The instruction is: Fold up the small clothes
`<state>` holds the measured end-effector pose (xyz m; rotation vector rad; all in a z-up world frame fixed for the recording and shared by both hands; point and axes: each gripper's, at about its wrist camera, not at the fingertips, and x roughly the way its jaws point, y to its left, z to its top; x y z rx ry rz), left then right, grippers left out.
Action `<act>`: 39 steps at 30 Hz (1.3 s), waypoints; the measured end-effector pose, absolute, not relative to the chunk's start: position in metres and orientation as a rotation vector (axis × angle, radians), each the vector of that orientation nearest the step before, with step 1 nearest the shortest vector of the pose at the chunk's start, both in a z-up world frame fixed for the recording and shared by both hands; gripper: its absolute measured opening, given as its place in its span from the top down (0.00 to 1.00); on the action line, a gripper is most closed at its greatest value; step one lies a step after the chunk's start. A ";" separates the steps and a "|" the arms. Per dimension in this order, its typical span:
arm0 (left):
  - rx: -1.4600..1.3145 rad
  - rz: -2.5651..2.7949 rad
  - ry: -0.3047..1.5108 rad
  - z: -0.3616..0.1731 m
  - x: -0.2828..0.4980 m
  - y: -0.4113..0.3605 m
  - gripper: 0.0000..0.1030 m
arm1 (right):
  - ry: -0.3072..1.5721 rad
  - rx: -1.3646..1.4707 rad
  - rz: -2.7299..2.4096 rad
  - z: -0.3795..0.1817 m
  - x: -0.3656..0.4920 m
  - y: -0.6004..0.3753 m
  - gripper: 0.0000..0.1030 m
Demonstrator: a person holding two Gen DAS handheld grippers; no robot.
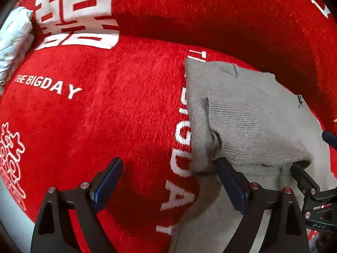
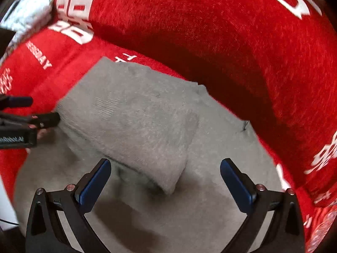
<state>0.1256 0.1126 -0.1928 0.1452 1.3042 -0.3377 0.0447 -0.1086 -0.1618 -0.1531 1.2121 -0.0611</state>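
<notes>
So the grey knit garment (image 2: 134,113) is lying part-folded on the red plush cover (image 1: 105,116). Left gripper (image 1: 168,181) has its fingers spread wide with nothing gripped, its right finger touching the fold's edge. Right gripper (image 2: 166,179) is wide apart too, straddling the folded corner, probably lining up the next fold.

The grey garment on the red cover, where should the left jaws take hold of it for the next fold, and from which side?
Probably the grey garment at its near left corner, by the ribbed cuff, where the folded layers end in a raised lip on the red cover. Come down from above, from the left. The left gripper is open, with one finger already at that edge.
</notes>
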 end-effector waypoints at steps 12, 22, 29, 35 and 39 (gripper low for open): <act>0.132 -0.374 1.323 -0.211 0.138 0.108 0.11 | 1.123 0.490 -0.226 -0.161 0.052 -0.187 0.93; 0.188 -0.392 1.322 -0.212 0.144 0.102 0.07 | 0.720 1.747 -0.482 -0.256 -0.104 -0.285 0.87; 0.219 -0.385 1.306 -0.200 0.178 0.099 0.07 | 1.034 1.061 -0.475 -0.197 -0.042 -0.273 0.28; 0.260 -0.372 1.335 -0.217 0.215 0.078 0.07 | 1.194 0.476 -0.391 -0.181 0.032 -0.242 0.28; 0.278 -0.368 1.327 -0.223 0.214 0.066 0.07 | 1.198 0.409 -0.402 -0.186 0.059 -0.243 0.34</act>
